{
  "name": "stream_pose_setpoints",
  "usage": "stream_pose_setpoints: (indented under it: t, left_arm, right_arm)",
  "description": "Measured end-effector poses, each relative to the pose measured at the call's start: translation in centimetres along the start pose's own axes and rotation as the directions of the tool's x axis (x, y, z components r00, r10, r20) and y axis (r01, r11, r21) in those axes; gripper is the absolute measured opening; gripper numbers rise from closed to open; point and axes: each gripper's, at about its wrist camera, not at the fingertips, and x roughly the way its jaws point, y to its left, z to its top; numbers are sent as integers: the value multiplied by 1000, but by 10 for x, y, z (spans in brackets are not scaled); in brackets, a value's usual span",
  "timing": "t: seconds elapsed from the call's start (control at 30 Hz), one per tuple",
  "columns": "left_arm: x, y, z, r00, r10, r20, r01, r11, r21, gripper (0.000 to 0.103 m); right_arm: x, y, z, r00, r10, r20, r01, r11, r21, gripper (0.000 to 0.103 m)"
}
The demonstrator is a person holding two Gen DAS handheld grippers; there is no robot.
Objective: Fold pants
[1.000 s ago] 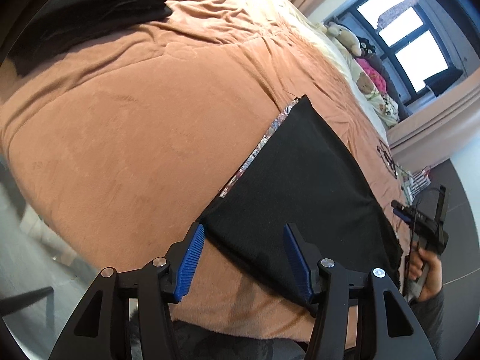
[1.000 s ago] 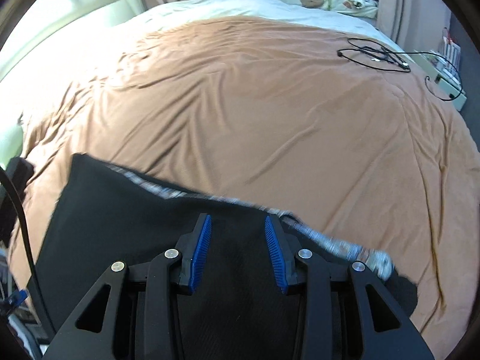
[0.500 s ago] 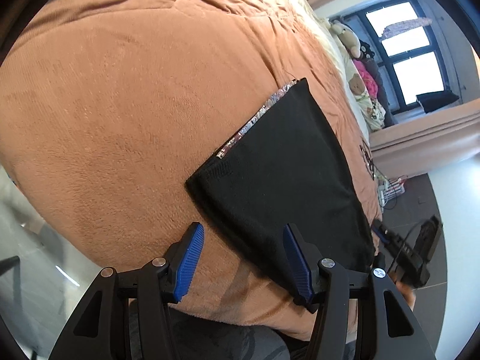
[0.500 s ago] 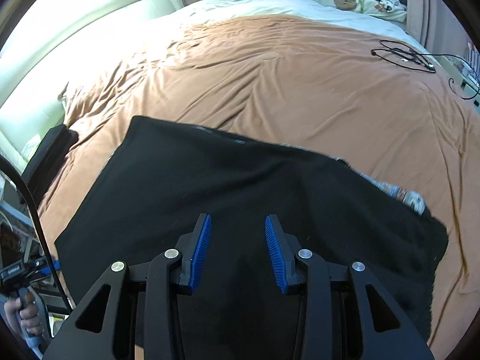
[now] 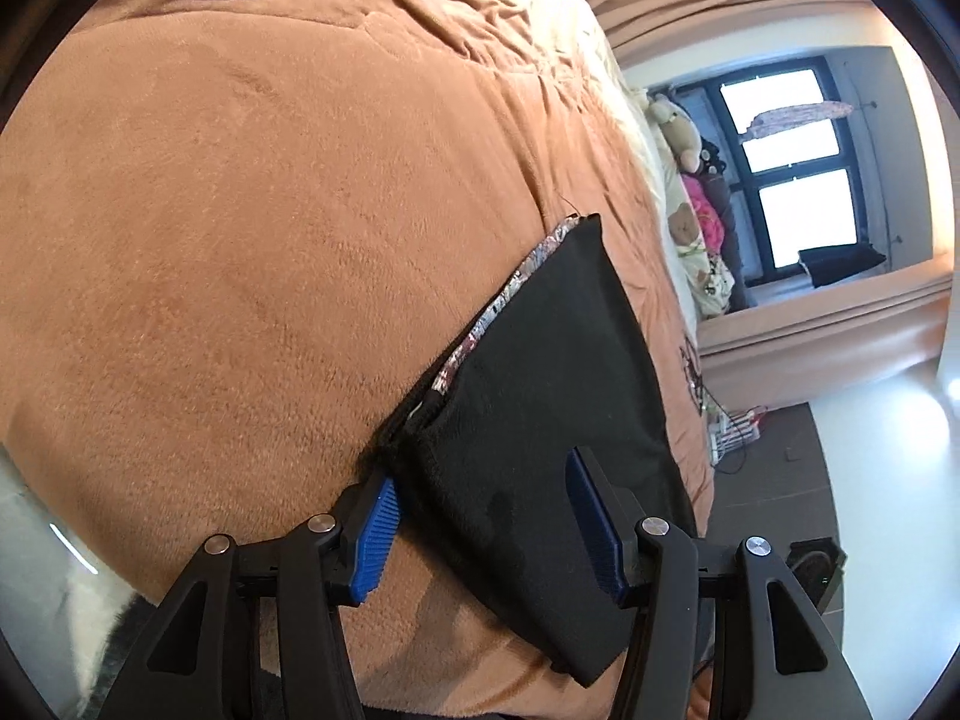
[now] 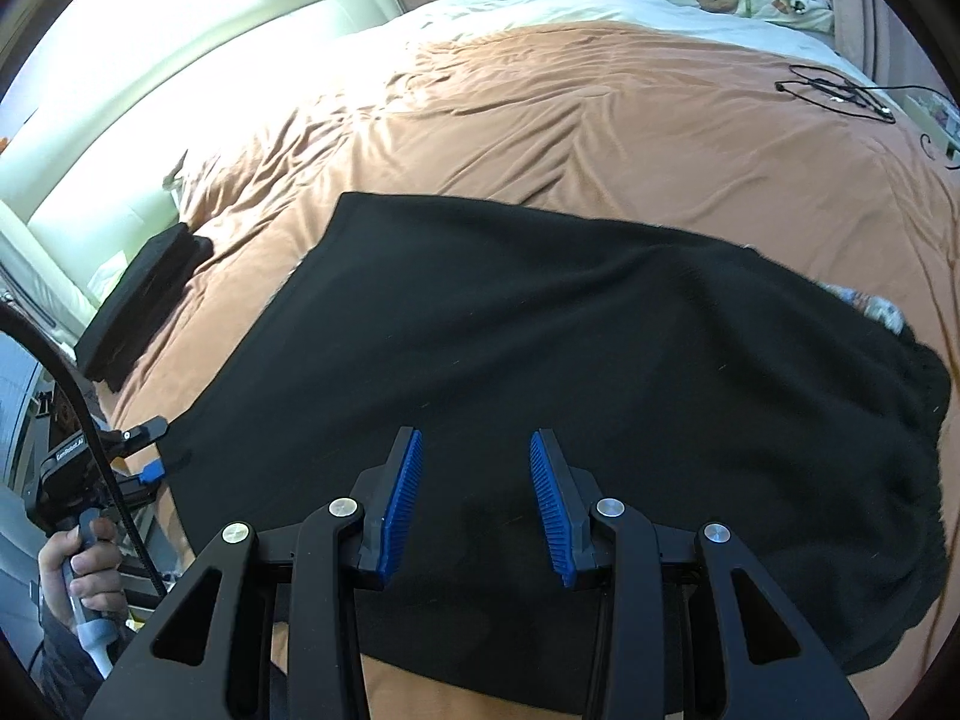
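The left tongs [image 5: 483, 531] gape wide, empty, straddling the near corner of the pants [image 5: 540, 384], whose long axis runs away up-right across the bed [image 5: 240, 210]. The right tongs [image 6: 475, 501] hover half-open, empty, over the black folded slab with patterned lining peeking out.

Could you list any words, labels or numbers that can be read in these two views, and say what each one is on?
White lettering on the left gripper body, seen in the right wrist view: too small and blurred to read.
Nothing printed shows on the black pants, the brown blanket or the folded black pile.
No other text is legible.
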Motion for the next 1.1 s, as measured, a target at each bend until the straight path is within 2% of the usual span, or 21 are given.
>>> stream_pose_setpoints:
  t: [0.07, 0.13, 0.2, 0.33, 0.47, 0.63, 0.67, 0.73, 0.83, 0.97, 1.1]
  left_arm:
    - [-5, 7, 0, 999, -32, 3, 32, 999, -31, 47]
    - [-8, 14, 2, 999, -52, -1, 52, 997, -60, 42]
    - [-11, 17, 2, 996, -93, 1, 93, 993, -74, 42]
    - [-13, 17, 0, 994, -106, -11, 105, 993, -60, 44]
    - [-9, 13, -7, 986, -162, -42, 159, 985, -75, 44]
    - [-4, 7, -7, 993, -119, -25, 119, 993, -26, 44]
    - [-2, 6, -5, 993, -114, -20, 113, 993, -27, 41]
    - [1, 4, -5, 995, -99, -15, 98, 995, -22, 33]
    - [4, 6, -7, 997, -73, -21, 73, 997, -17, 9]
    - [0, 10, -8, 996, -89, -11, 89, 996, -28, 7]
    - [-1, 8, -10, 995, -99, -6, 99, 995, -32, 7]
  right_arm:
    - [5, 1, -3, 1000, 8, -12, -8, 1000, 12, 35]
    - [9, 0, -8, 1000, 19, -22, -18, 999, 48, 35]
    - [10, -1, -14, 1000, 25, -20, -23, 996, 83, 35]
    - [5, 4, -26, 1000, 18, 15, -20, 990, 141, 35]
    - [4, 12, -41, 1000, 21, 18, -24, 985, 169, 35]
    - [5, 15, -51, 1000, -13, -5, 14, 984, 178, 35]
    - [7, 15, -54, 1000, -19, -15, 22, 982, 185, 35]
    - [11, 21, -58, 999, -31, -33, 37, 983, 182, 35]
    - [16, 32, -67, 996, -55, -76, 66, 985, 158, 35]
    - [15, 38, -73, 992, -52, -115, 69, 987, 145, 35]
    - [0, 30, -64, 995, -38, -87, 52, 984, 170, 34]
